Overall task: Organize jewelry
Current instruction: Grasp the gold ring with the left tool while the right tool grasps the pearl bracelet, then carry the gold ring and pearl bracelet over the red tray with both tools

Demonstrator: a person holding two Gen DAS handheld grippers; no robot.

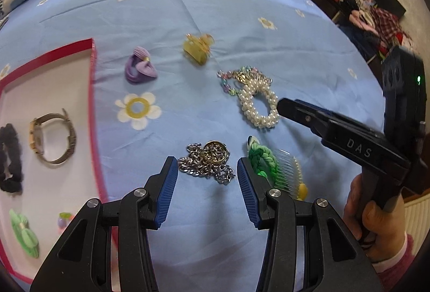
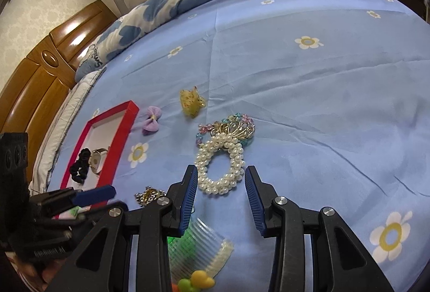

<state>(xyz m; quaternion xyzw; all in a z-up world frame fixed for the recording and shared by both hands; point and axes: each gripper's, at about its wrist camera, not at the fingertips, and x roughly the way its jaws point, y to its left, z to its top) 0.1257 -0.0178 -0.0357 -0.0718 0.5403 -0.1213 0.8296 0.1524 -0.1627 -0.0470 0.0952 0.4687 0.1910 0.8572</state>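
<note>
While the red tray [image 1: 92, 93] waits to the left, the chain [image 1: 208, 163] is framed just ahead of the left gripper [image 1: 207, 179], wide open and empty; the pearl bracelet [image 2: 220, 165] is similarly faced by the open, empty right gripper [image 2: 221, 195]

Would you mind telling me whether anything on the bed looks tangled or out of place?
Yes: the pearl bracelet lies piled against a crown brooch and a pastel bead bracelet, overlapping in one heap instead of lying separately.
</note>
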